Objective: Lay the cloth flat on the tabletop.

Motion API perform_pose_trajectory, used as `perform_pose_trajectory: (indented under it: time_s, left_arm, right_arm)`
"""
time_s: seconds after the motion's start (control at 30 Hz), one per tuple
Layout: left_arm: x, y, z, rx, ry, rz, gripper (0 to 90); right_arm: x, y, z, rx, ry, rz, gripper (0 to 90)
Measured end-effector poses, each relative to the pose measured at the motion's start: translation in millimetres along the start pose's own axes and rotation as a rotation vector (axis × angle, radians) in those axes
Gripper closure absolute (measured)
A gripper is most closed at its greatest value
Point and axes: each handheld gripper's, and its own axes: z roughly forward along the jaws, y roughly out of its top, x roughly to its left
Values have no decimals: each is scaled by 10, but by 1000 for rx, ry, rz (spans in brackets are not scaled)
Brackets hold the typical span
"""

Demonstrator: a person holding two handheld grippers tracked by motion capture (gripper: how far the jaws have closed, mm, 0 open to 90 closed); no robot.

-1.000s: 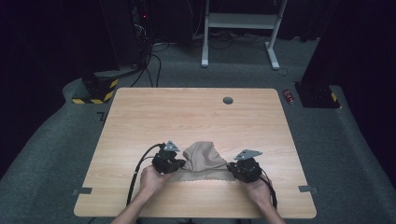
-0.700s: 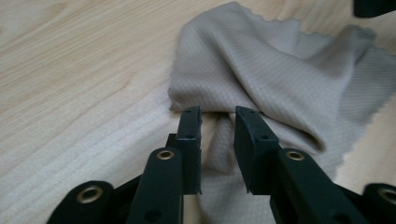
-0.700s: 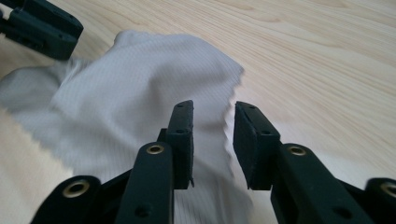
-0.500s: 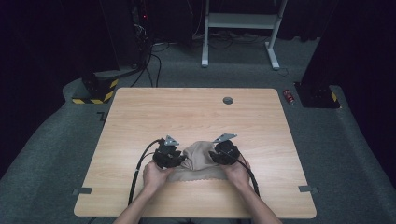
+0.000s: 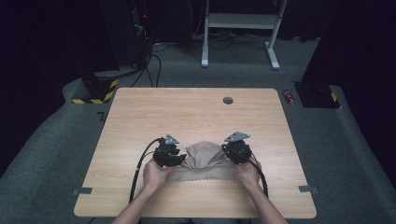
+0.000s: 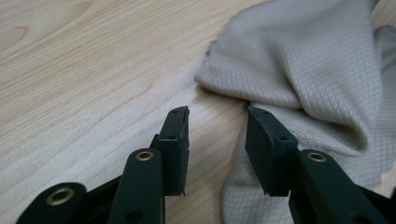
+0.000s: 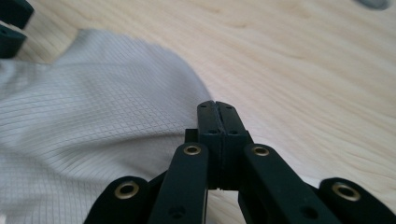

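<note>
A beige waffle-weave cloth (image 5: pixel 205 161) lies bunched into a hump near the front of the wooden table (image 5: pixel 196 116). My left gripper (image 5: pixel 168 151) sits at the cloth's left edge. In the left gripper view it (image 6: pixel 217 135) is open, its jaws on either side of a fold of the cloth (image 6: pixel 299 70). My right gripper (image 5: pixel 238 148) is at the cloth's right edge. In the right gripper view its jaws (image 7: pixel 217 112) are pressed together where the edge of the cloth (image 7: pixel 93 116) meets them. The left gripper's jaw tips (image 7: pixel 11 23) show beyond the cloth there.
A round cable grommet (image 5: pixel 228 100) sits in the table's far middle. On the floor behind are a red can (image 5: pixel 290 96), a yellow-and-black striped base (image 5: pixel 95 91) and a white desk frame (image 5: pixel 238 28). Bare wood stretches beyond the cloth.
The right gripper swung left toward the left gripper, bunching the cloth, and has since moved back right with the cloth's edge following. The left gripper has hardly moved.
</note>
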Motion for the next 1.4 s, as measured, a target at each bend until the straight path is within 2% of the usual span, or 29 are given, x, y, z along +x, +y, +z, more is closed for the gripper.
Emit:
perform_pose_trajectory:
  time_s: [0.1,0.17,0.2,0.27,0.37,0.5,0.53,0.63,0.73,0.87,0.9,1.0,1.07,1.17,1.3,1.4]
  left_arm:
    - [-28,51,53,6,-5,-7,576]
    - [-53,94,89,10,-10,-4,574]
    - [-59,121,107,14,-11,7,572]
    - [-85,167,153,12,-12,5,565]
    - [-93,231,247,36,-13,-1,551]
    - [-137,297,345,49,-14,0,542]
    - [-149,303,359,45,-19,-4,538]
    - [-198,318,418,57,-32,-1,543]
    - [-228,322,465,74,-29,12,557]
    - [-278,337,467,90,-13,69,616]
    - [-311,336,463,98,-11,99,639]
    - [-347,337,459,107,-24,135,748]
    - [-352,345,463,112,-43,141,812]
    - [-355,355,466,121,-60,155,885]
    - [-336,364,439,120,-63,157,894]
    - [-290,376,352,78,-62,136,895]
  right_arm:
    - [-119,-83,-125,-6,-23,11,900]
    - [-143,-111,-130,0,-26,20,899]
    - [-182,-162,-128,13,-30,26,899]
    - [-234,-250,-112,38,-38,42,899]
    - [-308,-383,-70,84,-38,74,898]
    - [-327,-400,-53,106,-20,80,889]
    - [-325,-393,-61,103,-17,89,860]
    - [-341,-336,-55,62,-27,110,680]
    - [-346,-305,-13,63,-34,120,658]
    - [-337,-277,95,91,-25,119,684]
    - [-334,-275,116,99,-21,116,703]
    - [-320,-267,162,114,2,104,792]
    - [-309,-256,160,119,3,86,856]
    - [-298,-241,154,122,-1,81,879]
    - [-295,-234,113,96,-11,83,880]
    - [-304,-219,23,62,-10,94,880]
